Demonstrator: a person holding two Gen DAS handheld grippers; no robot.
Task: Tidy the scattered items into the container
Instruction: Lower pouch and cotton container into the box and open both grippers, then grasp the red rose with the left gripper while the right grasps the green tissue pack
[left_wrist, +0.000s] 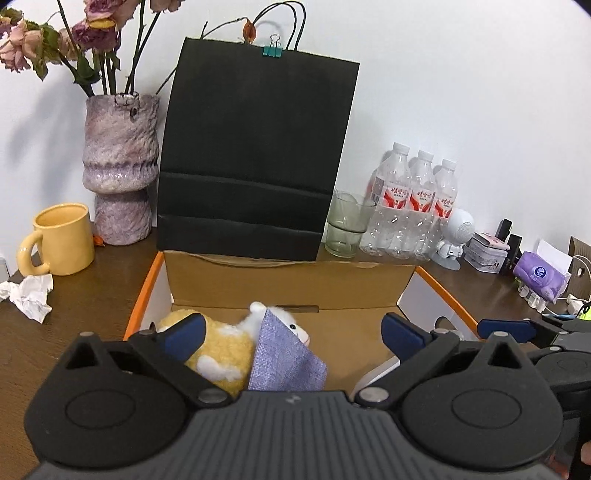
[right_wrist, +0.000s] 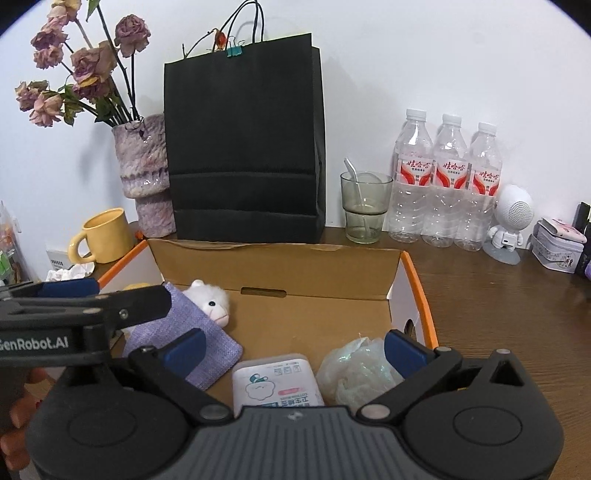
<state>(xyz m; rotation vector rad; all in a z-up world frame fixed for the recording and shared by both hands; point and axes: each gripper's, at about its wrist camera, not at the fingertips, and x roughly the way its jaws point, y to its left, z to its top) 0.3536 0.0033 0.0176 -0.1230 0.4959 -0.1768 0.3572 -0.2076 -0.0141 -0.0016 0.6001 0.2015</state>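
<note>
An open cardboard box (left_wrist: 288, 282) (right_wrist: 314, 269) with orange edges sits in front of me. Inside lie a yellow and white plush sheep (left_wrist: 221, 347) (right_wrist: 210, 301), a purple fabric pouch (left_wrist: 284, 362) (right_wrist: 177, 328), a white wipes pack (right_wrist: 277, 380) and a crumpled clear plastic bag (right_wrist: 354, 369). My left gripper (left_wrist: 291, 332) is open and empty above the box's left part. My right gripper (right_wrist: 293, 349) is open and empty above the box's near side. The left gripper also shows at the left of the right wrist view (right_wrist: 74, 299).
Behind the box stand a black paper bag (left_wrist: 255, 155) (right_wrist: 243, 147), a purple vase of dried flowers (left_wrist: 118, 170), a yellow mug (left_wrist: 61, 240), a glass (right_wrist: 364, 206), three water bottles (right_wrist: 447, 184) and a white figurine (right_wrist: 511, 221). Crumpled tissue (left_wrist: 29, 295) lies left.
</note>
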